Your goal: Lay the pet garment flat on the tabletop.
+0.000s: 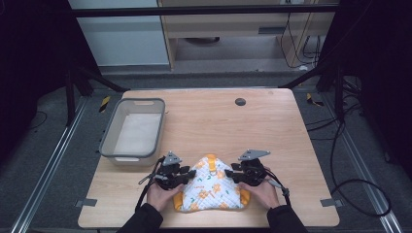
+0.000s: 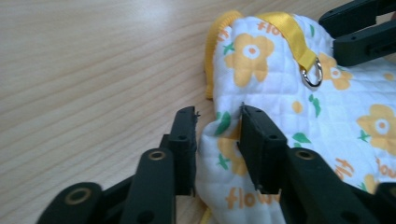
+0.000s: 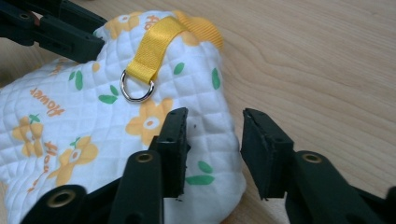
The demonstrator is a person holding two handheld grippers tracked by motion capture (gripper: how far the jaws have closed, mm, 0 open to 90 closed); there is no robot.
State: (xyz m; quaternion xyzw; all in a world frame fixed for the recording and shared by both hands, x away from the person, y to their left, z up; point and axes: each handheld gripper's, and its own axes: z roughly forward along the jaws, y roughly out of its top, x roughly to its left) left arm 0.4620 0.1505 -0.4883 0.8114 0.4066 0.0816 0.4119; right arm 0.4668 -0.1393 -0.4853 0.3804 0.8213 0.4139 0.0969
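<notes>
2 tongs: left (image 2: 217, 123), right (image 3: 212, 128) both wide astride 1 garment (image 1: 211, 187) | 1 basin (image 1: 109, 133)

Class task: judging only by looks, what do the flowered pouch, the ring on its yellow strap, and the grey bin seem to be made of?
Pouch: soft quilted fabric, matte, likely cotton; stitched diamond grid shows.
Ring: shiny metal, probably steel; bright silver reflections.
Strap: satiny woven ribbon with a slight sheen.
Bin: smooth moulded plastic, apparently; grey rim, paler translucent walls.

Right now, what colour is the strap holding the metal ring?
Yellow; the strap shows best in the right gripper view.
</notes>
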